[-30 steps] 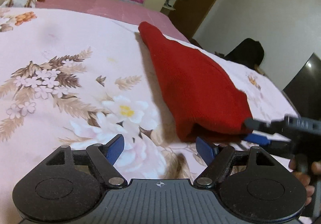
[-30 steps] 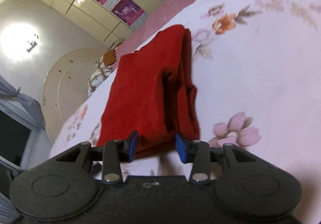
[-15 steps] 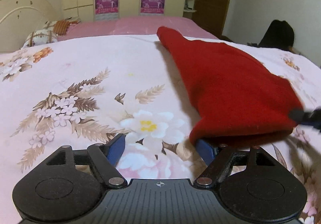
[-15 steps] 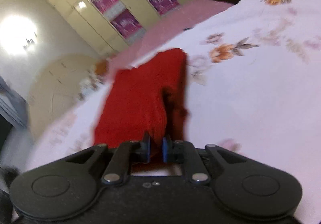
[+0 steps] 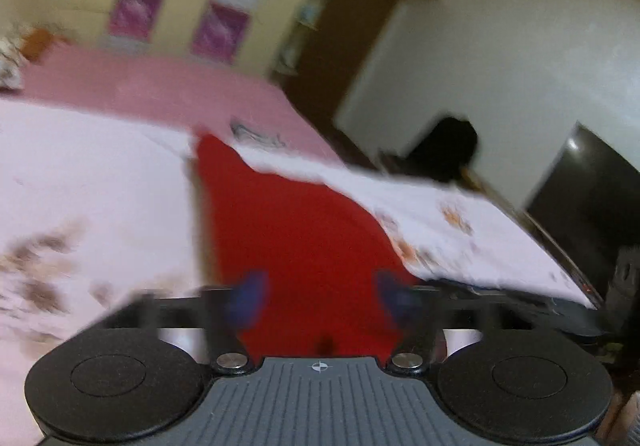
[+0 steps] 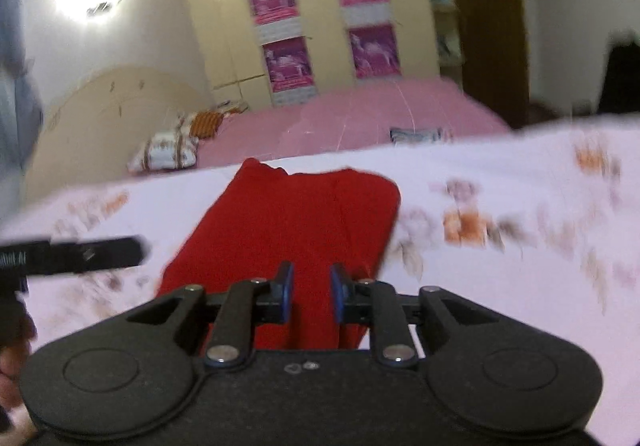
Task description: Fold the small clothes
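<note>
Right claw point(image 6: 311, 294), jaws just widening, grips near edge of red garment point(image 6: 288, 222).

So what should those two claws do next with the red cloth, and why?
Probably lift the near edge and carry it toward the far end, folding the red garment in half. It lies on the floral bedsheet, its near edge between both grippers' pads. The left gripper jaws have just been closing on it; the right gripper jaws, just opening slightly, seem to pinch it.
</note>
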Available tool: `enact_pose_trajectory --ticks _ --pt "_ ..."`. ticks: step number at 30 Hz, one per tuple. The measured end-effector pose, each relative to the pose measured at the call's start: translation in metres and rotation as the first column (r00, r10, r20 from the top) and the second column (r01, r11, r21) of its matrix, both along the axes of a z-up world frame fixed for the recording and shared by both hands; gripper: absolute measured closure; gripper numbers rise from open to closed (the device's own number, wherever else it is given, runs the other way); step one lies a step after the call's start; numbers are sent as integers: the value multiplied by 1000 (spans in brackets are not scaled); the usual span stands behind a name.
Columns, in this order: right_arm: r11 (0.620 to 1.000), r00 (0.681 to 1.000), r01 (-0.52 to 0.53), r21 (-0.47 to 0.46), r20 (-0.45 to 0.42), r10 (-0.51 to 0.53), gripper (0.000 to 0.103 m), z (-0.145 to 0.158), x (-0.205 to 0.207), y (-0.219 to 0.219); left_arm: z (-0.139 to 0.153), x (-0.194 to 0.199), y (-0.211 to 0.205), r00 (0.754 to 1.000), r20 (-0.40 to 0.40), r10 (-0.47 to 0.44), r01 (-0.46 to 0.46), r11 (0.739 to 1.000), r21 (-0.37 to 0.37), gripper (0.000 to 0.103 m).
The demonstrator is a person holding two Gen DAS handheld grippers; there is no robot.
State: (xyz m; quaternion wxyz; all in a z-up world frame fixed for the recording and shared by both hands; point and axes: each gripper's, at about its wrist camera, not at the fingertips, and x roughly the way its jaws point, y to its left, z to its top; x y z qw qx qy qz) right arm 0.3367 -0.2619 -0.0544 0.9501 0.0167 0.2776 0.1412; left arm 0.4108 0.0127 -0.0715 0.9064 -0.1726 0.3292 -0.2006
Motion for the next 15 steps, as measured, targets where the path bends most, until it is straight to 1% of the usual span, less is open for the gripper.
enact_pose_trajectory --ticks 1,2,3,4,5,6,7,8,9,10,11,13,14,15 --pt "999 1000 -6 -52 6 7 87 -2 2 6 -13 8 -5 998 -68 -17 18 1000 3 59" --pt "993 1000 -20 -115 -23 17 94 -11 8 10 -26 12 -7 993 -113 -27 26 1000 -11 59" --pt "986 996 -22 -163 -93 7 98 -24 17 11 -32 8 -6 995 -95 -26 23 999 -36 59" --pt "985 990 -20 -172 -144 -5 98 -35 24 8 -30 4 -6 995 -93 -36 34 999 -31 59" --pt "989 991 -16 -149 -134 -4 98 -39 21 1 -24 -2 -7 996 -84 -35 35 999 -3 58" --pt "988 991 -11 -151 -134 -9 96 -36 18 -2 -18 -8 -7 997 -66 -27 29 999 22 58" --pt "990 993 -6 -142 -114 -10 90 -30 11 -4 -11 -17 -6 999 -35 -25 26 999 46 57" --pt "992 996 -3 -126 -87 -8 83 -24 3 -5 -7 -25 -6 1000 -15 -17 18 997 72 48" --pt "994 998 -3 -109 -60 -4 83 -17 -7 -6 -5 -34 -7 1000 5 -5 4 995 101 41" --pt "996 999 -14 -94 -50 10 83 -15 -15 -6 -6 -41 -9 1000 16 4 -7 990 139 37" --pt "995 999 -28 -91 -49 24 83 -15 -21 -2 -7 -43 -12 1000 5 11 -12 984 175 32" --pt "992 996 -55 -114 -78 46 82 -25 -24 4 -26 -37 -16 995 -97 17 6 971 239 33" --pt "988 992 -59 -144 -118 42 80 -35 -20 9 -28 -40 -17 998 -68 17 1 967 256 33" --pt "986 991 -56 -159 -133 34 79 -43 -18 11 -24 -41 -20 997 -73 12 8 961 276 33"
